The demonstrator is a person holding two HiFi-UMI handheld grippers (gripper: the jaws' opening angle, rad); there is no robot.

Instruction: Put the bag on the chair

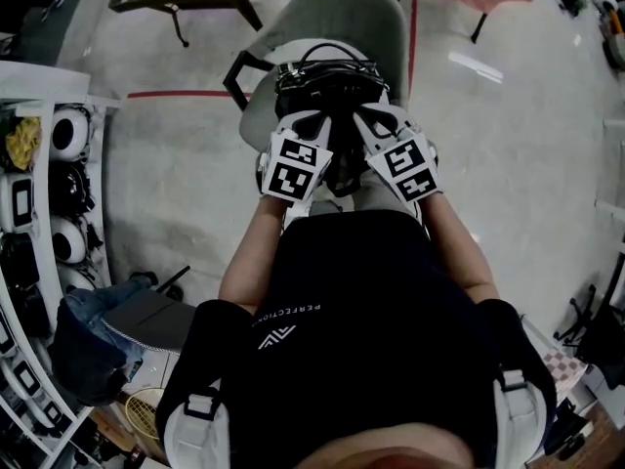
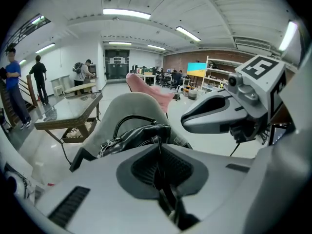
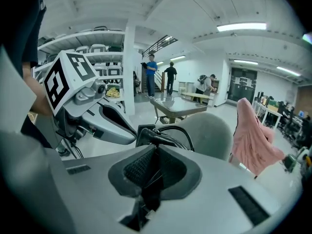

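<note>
Below, grey chair (image 1: 342,8), pale floor (image 1: 508,164), shelving (image 1: 39,213)

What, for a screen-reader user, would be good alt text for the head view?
Seen from above, a person's left gripper and right gripper, side by side, are shut on the straps of a black bag over the seat of a grey chair. Shelves line the left edge.

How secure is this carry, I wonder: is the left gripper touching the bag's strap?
Touching. In the left gripper view, the left gripper pinches the thin black strap of the bag, jaws together on it.
</note>
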